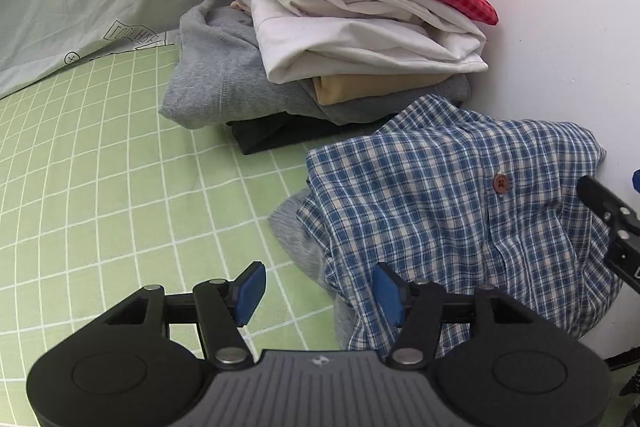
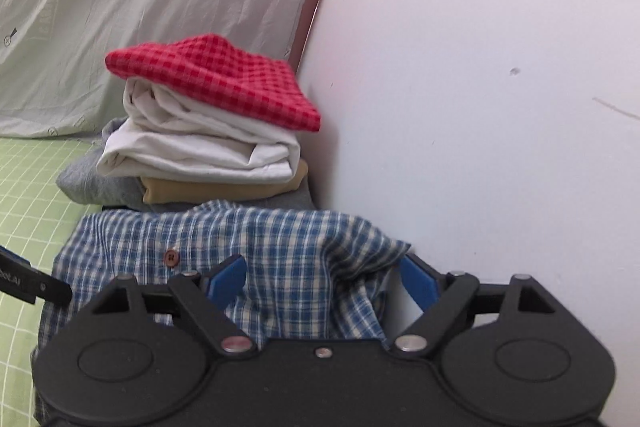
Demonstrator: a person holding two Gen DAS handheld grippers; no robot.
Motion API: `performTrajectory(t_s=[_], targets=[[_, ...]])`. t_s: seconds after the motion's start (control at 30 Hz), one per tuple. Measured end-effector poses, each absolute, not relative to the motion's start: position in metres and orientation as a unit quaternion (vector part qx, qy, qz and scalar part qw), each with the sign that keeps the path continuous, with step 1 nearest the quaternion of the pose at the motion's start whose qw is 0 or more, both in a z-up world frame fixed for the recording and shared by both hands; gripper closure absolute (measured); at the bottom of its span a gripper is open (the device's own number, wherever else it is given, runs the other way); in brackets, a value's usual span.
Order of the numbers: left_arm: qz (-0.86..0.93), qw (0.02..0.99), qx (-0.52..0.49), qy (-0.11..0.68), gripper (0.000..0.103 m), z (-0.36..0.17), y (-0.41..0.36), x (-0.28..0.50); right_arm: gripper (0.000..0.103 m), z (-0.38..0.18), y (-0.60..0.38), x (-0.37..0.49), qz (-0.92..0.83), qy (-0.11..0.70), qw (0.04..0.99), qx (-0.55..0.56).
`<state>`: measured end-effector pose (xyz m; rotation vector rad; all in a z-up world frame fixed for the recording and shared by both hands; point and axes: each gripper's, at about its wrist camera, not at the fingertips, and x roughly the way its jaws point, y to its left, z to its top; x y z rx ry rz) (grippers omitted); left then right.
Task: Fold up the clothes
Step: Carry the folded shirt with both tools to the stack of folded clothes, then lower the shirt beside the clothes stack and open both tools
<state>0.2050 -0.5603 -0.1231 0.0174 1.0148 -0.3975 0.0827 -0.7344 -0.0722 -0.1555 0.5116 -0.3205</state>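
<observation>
Both grippers' jaws gape wide over the plaid shirt (image 1: 460, 195), the right gripper (image 2: 322, 281) nearer, straddling its wall-side fold.

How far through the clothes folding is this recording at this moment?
Done: a folded stack against the wall, red checked cloth on top, then white garments, a tan piece and a grey sweatshirt. In hand: nothing; the left gripper and right gripper are both open at the blue plaid shirt, which lies bunched over a grey garment. Left: that shirt, possibly also the grey piece under it.
</observation>
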Motion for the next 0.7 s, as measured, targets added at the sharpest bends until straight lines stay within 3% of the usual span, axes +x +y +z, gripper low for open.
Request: performTrajectory(t_s=[0.17,0.33,0.47,0.7], targets=[[-0.184,0.851,0.019,0.491,0.042,-0.133,-0.562,0.201,0.026,-0.089,-0.73,0.104,-0.126,0.251,0.958,-0.066],[-0.177,0.849,0.021,0.498,0.04,-0.134,-0.557,0.202,0.021,-0.129,-0.748,0.15,-0.149,0.287,0.946,-0.018],[-0.186,0.854,0.032,0.485,0.027,-0.125,-0.552,0.197,0.013,-0.145,-0.759,0.165,-0.152,0.302,0.941,0.009],[-0.213,0.872,0.05,0.438,0.011,-0.101,-0.545,0.186,0.004,-0.123,-0.757,0.147,-0.153,0.31,0.938,0.02]])
